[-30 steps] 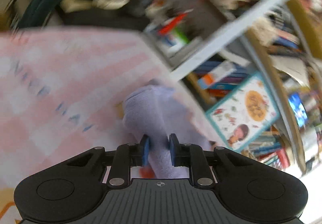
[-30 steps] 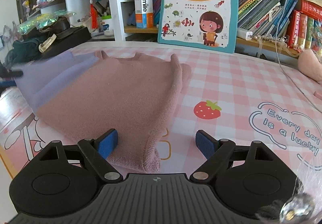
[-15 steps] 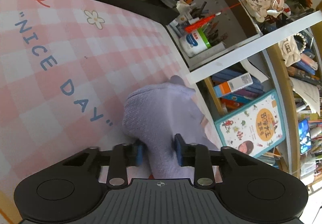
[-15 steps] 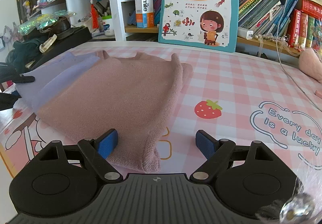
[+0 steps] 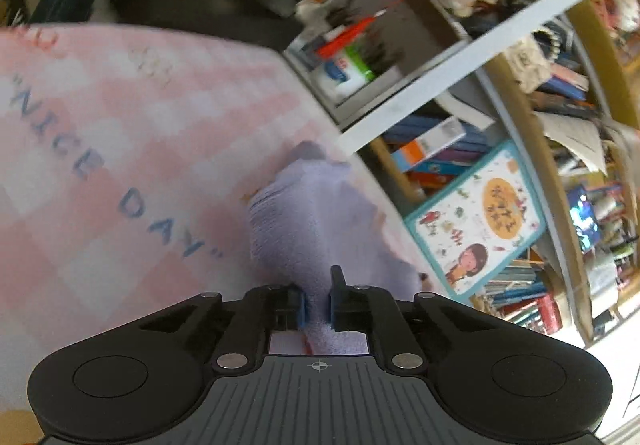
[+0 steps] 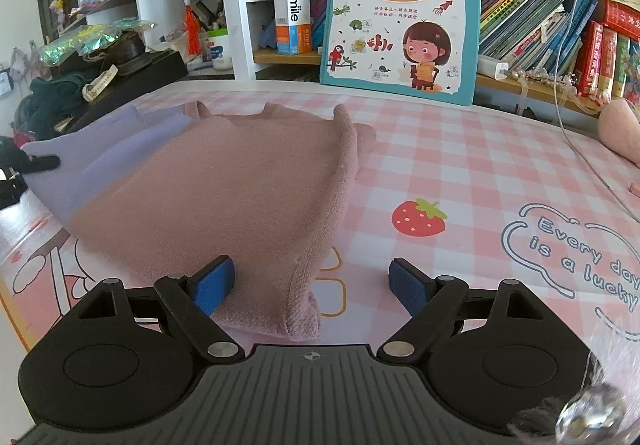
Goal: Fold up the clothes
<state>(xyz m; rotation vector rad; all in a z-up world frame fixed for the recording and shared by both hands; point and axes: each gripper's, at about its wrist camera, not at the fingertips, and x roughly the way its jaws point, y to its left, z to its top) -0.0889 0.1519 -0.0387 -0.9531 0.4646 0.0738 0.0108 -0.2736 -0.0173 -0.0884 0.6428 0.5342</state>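
A folded pink knit garment [image 6: 240, 185] lies on the pink checked table mat [image 6: 460, 173], with a lavender part [image 6: 100, 161] spread out to its left. My left gripper [image 5: 318, 297] has its jaws closing on a bunched fold of that lavender cloth [image 5: 312, 213], and the pads press on it. In the right wrist view the left gripper [image 6: 24, 173] shows at the far left edge, low over the mat. My right gripper [image 6: 310, 281] stands open just above the pink garment's near corner, and its pads do not press on the cloth.
A large children's book [image 6: 404, 13] leans against the bookshelf behind the mat. A white cable [image 6: 580, 149] crosses the right side, near a pink plush thing [image 6: 620, 133]. Dark clutter and a watch [image 6: 100, 81] sit past the left edge.
The left jaws have drawn closer on the lavender cloth, which has sunk toward the mat. The right gripper and the pink garment have not moved.
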